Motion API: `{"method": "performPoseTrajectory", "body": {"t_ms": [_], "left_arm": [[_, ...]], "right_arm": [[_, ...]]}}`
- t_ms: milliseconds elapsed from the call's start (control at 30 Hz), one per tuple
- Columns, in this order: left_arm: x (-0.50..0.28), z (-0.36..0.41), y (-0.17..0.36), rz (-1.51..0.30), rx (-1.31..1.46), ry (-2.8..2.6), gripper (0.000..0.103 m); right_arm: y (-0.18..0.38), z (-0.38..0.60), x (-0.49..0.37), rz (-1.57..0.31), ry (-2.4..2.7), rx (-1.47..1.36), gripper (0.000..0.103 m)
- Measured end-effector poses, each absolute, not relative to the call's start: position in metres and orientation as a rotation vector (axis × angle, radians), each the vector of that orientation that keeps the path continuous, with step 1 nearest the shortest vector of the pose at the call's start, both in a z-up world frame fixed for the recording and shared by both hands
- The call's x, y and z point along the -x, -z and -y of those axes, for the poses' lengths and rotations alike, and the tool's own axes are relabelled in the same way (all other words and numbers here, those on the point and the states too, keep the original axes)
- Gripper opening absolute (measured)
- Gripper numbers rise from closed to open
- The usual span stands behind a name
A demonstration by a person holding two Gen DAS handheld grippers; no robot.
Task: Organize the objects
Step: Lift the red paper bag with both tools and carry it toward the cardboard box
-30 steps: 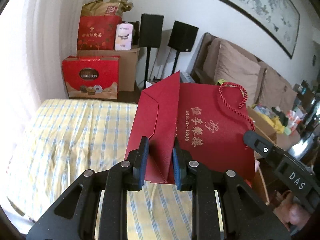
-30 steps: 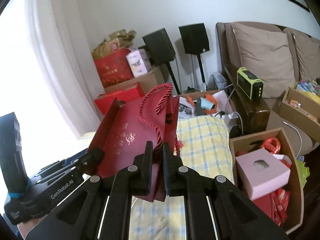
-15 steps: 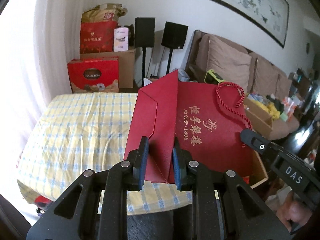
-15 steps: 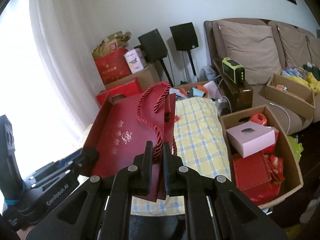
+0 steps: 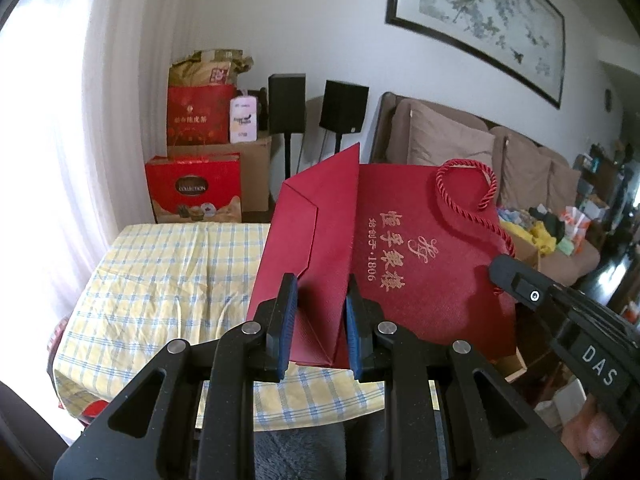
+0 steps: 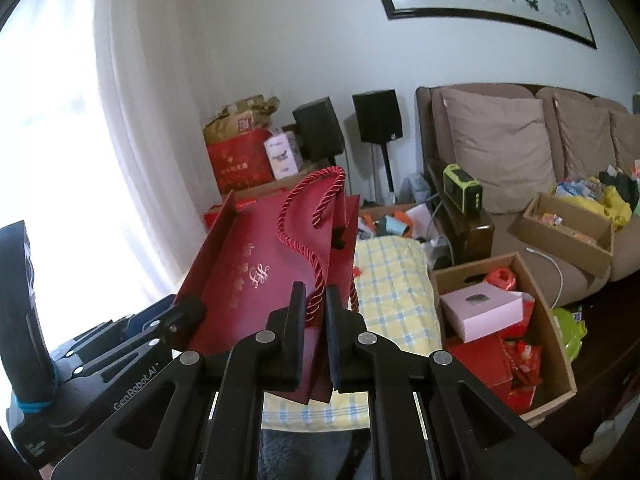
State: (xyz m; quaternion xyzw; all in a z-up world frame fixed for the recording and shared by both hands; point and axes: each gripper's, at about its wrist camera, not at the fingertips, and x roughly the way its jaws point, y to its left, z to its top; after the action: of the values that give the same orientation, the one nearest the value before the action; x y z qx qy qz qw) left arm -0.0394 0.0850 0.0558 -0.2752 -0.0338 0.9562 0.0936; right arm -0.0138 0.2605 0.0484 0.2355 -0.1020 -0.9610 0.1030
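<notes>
A dark red paper gift bag (image 5: 420, 248) with gold characters and a red rope handle (image 5: 468, 196) hangs in the air, folded flat, held by both grippers. My left gripper (image 5: 320, 300) is shut on the bag's folded bottom end. My right gripper (image 6: 316, 312) is shut on the bag's top edge (image 6: 256, 272) by the rope handle (image 6: 308, 236). The right gripper also shows in the left wrist view (image 5: 560, 312), and the left gripper in the right wrist view (image 6: 120, 344).
A table with a yellow checked cloth (image 5: 168, 280) lies below and ahead. A cardboard box (image 6: 508, 320) of red and pink boxes stands on the floor to the right. Red gift boxes (image 5: 196, 188), two speakers (image 5: 344, 104) and a sofa (image 6: 520, 152) lie beyond.
Both grippers have lifted and pulled back with the bag, so the table sits lower and farther away in both views. The grip on the bag is unchanged.
</notes>
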Motion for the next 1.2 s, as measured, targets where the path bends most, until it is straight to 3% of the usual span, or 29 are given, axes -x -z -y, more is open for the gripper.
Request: {"method": "performPoseTrajectory", "body": {"t_ms": [800, 1200], "left_arm": [[0.029, -0.172, -0.116, -0.024, 0.674, -2.688, 0.020], [0.041, -0.278, -0.088, -0.149, 0.729, -2.508, 0.021]], "right_arm": [[-0.088, -0.349, -0.020, 0.286, 2.865, -0.633, 0.011], [-0.055, -0.458, -0.027, 0.470, 2.894, -0.709, 0.011]]}}
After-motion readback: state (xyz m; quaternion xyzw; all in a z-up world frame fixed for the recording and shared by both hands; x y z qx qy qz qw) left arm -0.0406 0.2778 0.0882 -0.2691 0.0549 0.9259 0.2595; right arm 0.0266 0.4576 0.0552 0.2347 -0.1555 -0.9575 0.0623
